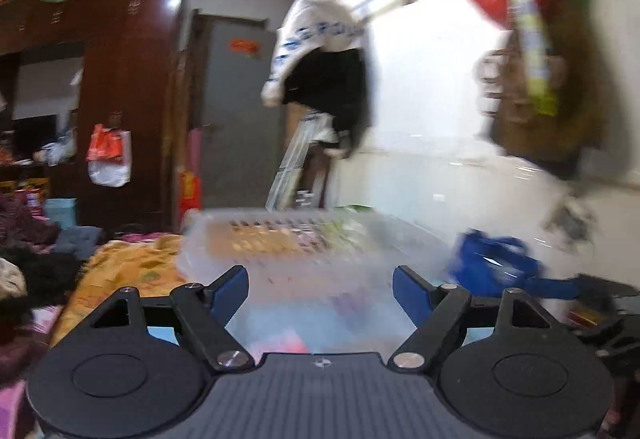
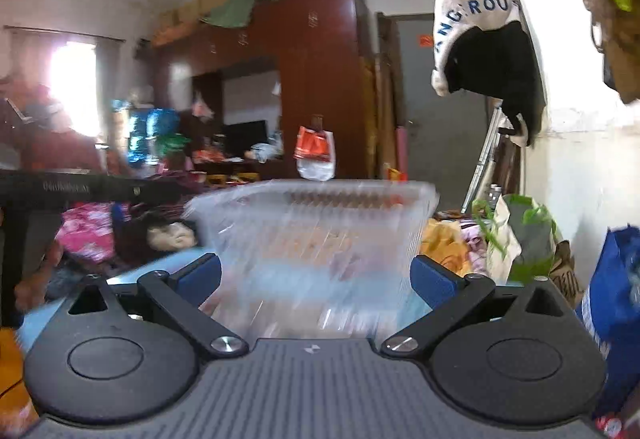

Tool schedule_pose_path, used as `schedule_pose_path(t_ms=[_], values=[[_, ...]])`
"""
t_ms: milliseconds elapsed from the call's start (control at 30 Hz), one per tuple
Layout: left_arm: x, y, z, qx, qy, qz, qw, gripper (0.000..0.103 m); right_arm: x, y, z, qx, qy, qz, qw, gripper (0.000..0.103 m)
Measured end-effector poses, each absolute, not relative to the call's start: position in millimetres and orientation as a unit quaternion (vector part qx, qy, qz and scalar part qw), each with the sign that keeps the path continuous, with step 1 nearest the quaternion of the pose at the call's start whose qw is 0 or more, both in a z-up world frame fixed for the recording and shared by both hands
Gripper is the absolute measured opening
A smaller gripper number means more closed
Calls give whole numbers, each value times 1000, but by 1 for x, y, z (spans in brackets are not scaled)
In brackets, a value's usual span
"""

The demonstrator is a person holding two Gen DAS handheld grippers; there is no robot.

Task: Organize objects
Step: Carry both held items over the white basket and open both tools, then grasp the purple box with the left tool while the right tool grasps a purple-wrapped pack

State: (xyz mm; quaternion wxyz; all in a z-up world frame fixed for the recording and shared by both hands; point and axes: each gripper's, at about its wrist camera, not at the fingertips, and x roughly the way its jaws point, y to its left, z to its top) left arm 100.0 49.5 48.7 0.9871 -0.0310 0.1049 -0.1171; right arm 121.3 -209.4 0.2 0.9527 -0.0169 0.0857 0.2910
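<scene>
A clear slatted basket [image 1: 304,251] is taken as the landmark. In the left wrist view the left gripper [image 1: 320,291] is seen with its blue pads apart; the basket's near wall sits in the gap between them, but no pad is seen pressing on it. In the right wrist view the right gripper [image 2: 316,275] is likewise spread wide, with the basket [image 2: 316,231] standing between and beyond the pads, untouched as far as the blur allows. The basket is judged to be set down, with some goods already inside, though they are too smeared to be named.

Much seems left: loose bedding and clutter lie left of the basket, and a blue bag [image 1: 496,267] lies to its right, outside it.

Only the left view shows the yellow cloth [image 1: 128,271] beside the basket. Only the right view shows a black bar [image 2: 80,187] left of the basket, and a green-and-white bag [image 2: 516,235] to its right.
</scene>
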Motion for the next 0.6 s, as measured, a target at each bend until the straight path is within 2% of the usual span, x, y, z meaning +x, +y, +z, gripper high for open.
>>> schedule_pose_path(t_ms=[100, 300, 400, 467, 600], values=[[50, 40, 16, -25, 92, -130, 987, 82, 83, -210, -30, -37, 80, 293, 952, 103], [40, 29, -1, -20, 92, -150, 984, 82, 84, -198, -47, -37, 95, 340, 935, 103], [48, 21, -12, -19, 113, -174, 978, 82, 91, -196, -51, -34, 109, 353, 928, 89], [52, 16, -20, -11, 124, -174, 977, 82, 93, -198, -51, -33, 109, 354, 928, 69], [55, 10, -29, -3, 136, -178, 975, 82, 91, -205, -53, -21, 107, 358, 927, 70]])
